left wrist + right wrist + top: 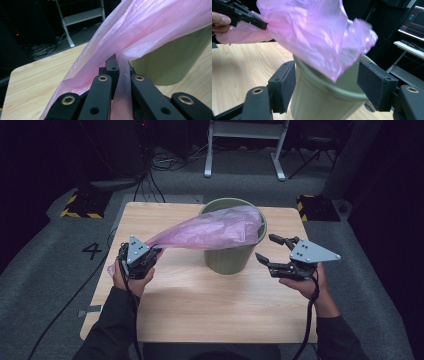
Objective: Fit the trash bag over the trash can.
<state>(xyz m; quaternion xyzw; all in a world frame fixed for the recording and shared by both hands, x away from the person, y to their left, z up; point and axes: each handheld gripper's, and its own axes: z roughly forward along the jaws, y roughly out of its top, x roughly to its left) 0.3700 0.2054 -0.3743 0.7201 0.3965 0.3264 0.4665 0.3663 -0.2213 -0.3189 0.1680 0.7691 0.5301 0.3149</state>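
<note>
Here the left gripper [150,254] pinches the pink bag [210,231], raised.

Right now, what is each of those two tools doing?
Left tool: closed on the pink bag.
Right tool: open, holding nothing, beside the green bin.

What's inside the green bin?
One end of the pink plastic bag hangs into the green bin; the left gripper pinches its other end. The bag covers the opening, so anything deeper inside is hidden.
</note>
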